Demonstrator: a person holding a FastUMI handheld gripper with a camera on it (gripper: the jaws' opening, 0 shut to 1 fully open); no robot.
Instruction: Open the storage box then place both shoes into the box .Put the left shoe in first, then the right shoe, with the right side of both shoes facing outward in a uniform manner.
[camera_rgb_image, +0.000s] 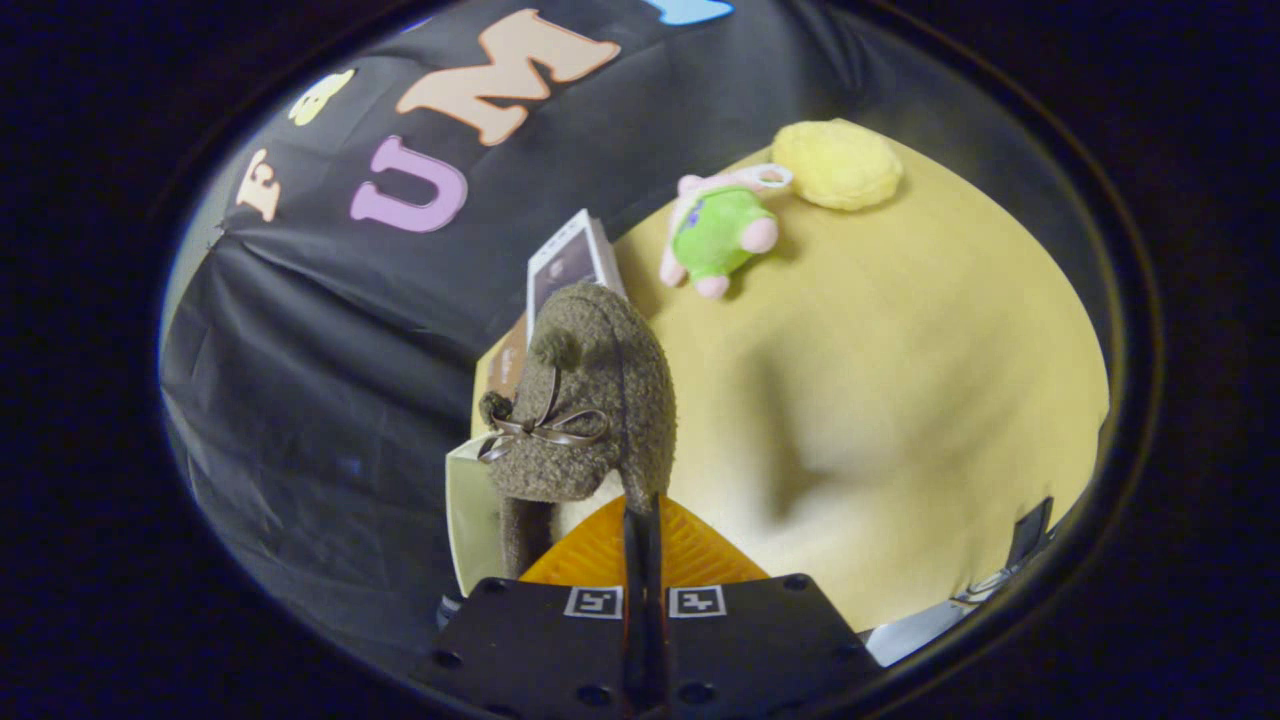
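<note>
Gripper view, tilted hard over: the yellow table (900, 400) spreads beyond my fingers, and at its near edge stands the storage box (470, 520), a pale wall of it showing beside the shoe. My gripper (642, 520) is pinched together on the fuzzy brown shoe (590, 400), its ribbon bow (540, 430) turned toward me. I judge this the carrying step, the shoe on its way into the box; next I must lower it in with its right side outward. A plush toy (720, 235) and a yellow puff (838, 163) lie far off. Whether this is the left or right shoe, and the box's interior, I cannot make out.
</note>
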